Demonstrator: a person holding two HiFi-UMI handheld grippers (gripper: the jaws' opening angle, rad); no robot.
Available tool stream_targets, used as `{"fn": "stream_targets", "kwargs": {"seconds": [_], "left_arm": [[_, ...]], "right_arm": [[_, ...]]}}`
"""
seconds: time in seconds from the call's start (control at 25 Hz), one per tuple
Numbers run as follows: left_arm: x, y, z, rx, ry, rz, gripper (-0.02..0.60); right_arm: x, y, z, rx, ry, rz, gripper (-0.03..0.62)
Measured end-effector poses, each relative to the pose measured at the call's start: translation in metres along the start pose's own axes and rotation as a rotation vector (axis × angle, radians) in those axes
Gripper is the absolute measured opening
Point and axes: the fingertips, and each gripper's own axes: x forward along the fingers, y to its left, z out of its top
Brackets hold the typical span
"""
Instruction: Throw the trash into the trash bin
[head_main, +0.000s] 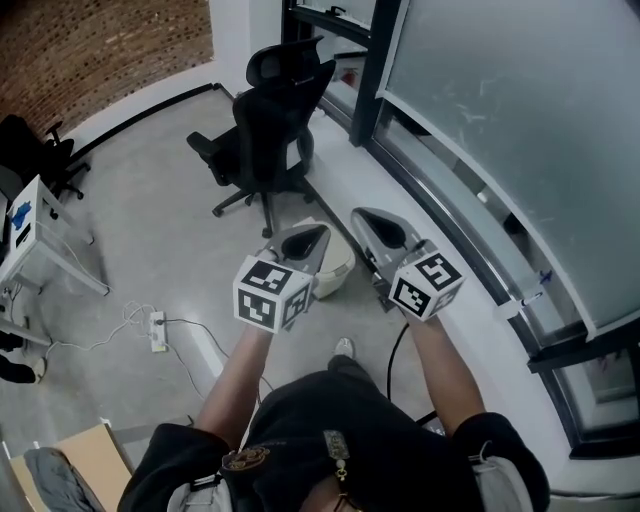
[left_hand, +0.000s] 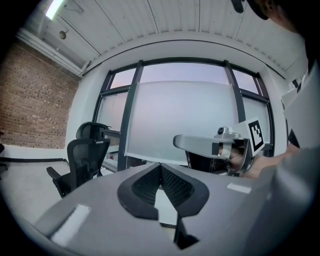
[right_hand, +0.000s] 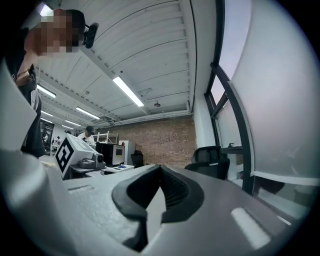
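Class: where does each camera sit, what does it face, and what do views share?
Head view: on the head, steeply down at floor, office chair; arms, left gripper, right gripper show.
Left gripper view: on that gripper, facing window; right gripper shows.
Right gripper view: on that gripper, facing brick wall; left gripper's cube shows.
Shared: all show the office chair.

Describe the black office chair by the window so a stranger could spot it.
Find the big frosted window along the right side. On the grey floor beside its dark frame stands the black office chair. Unlike the other dark chair by the brick wall, it stands next to the glass.
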Motion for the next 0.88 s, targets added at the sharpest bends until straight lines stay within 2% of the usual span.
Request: {"fn": "stream_targets", "kwargs": {"seconds": [0.88], "left_arm": [[-0.005, -0.013, 0.01, 0.023, -0.011, -0.024, 0.002]], "right_arm": [[-0.012, 0.016, 0.015, -0.028, -0.01, -0.004, 0.003]]}}
